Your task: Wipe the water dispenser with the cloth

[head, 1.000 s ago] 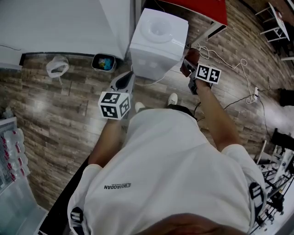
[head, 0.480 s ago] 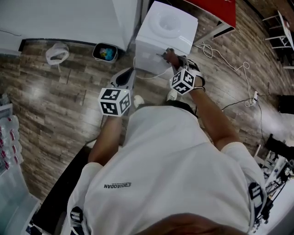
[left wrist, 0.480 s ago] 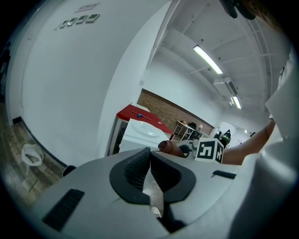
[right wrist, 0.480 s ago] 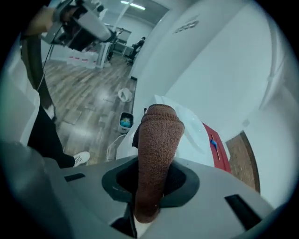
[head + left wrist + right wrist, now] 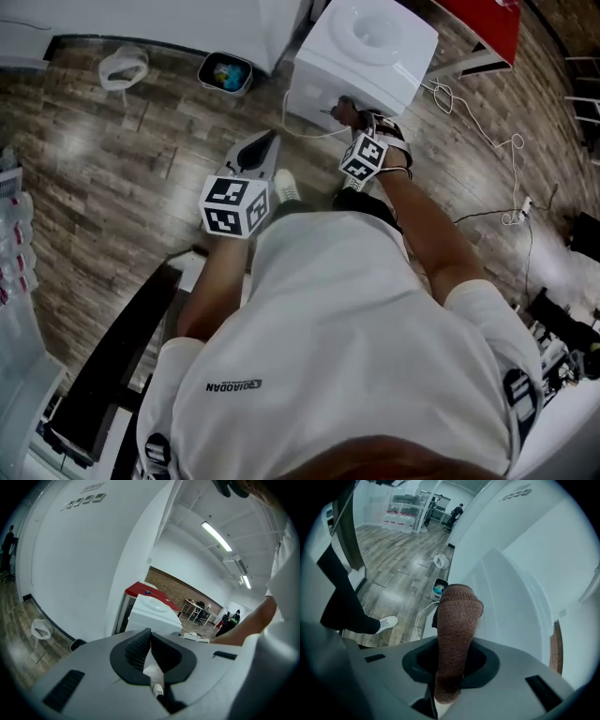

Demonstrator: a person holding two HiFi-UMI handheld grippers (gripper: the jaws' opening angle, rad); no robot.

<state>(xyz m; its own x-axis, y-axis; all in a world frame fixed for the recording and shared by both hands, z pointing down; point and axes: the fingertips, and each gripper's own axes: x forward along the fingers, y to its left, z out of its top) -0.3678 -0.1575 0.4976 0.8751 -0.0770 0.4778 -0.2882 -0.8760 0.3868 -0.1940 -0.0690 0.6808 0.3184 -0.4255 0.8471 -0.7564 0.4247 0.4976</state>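
The water dispenser stands on the wood floor beside the white wall. We hold the brown cloth up to its front face near the top edge, seemingly touching, so the free end can rub the panel. Our right gripper has its jaws clamped on the cloth's lower part to leave that long end loose, while our left gripper hangs back near our shoe, jaws closed on nothing, probably to stay clear of the wiping.
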